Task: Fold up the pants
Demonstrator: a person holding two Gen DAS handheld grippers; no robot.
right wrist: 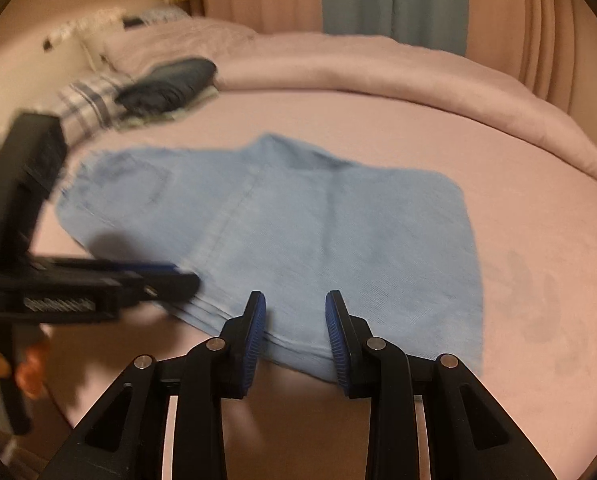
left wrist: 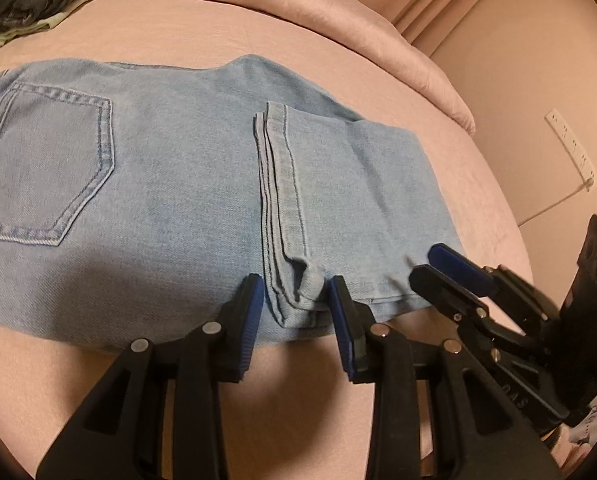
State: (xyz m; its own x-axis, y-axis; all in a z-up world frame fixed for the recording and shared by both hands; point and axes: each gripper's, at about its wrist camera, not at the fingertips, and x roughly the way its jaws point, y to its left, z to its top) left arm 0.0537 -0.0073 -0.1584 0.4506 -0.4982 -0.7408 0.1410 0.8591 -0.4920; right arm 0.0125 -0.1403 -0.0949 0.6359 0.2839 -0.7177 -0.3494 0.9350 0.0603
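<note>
Left wrist view. The jeans [left wrist: 170, 184] lie folded flat on the pink bed [left wrist: 258, 28], back pocket [left wrist: 46, 164] facing up at left, the hem ends [left wrist: 282, 208] doubled over the middle. The left gripper [left wrist: 296, 304] sits at the near edge of the denim, its blue pads [left wrist: 250, 320] standing apart on either side of the bunched hem stack; the cloth lies between them, but the pads do not press it, so the claw reads as released. The right gripper [left wrist: 438, 268] enters from the right, tips over the near right corner of the jeans; its jaws lie close together, and whether they pinch any cloth cannot be told. A pile of dark clothes [left wrist: 38, 0] rests at upper left.

Right wrist view (blurred). The jeans [right wrist: 298, 220] spread across the bed [right wrist: 518, 220], well short of the quilt [right wrist: 378, 68] behind. The right gripper [right wrist: 296, 320] hovers over the near edge, pads [right wrist: 254, 336] parted, nothing visibly clamped. The left gripper [right wrist: 178, 276] reaches in from the left to the same edge; fingers [right wrist: 30, 372] hold its handle.
</note>
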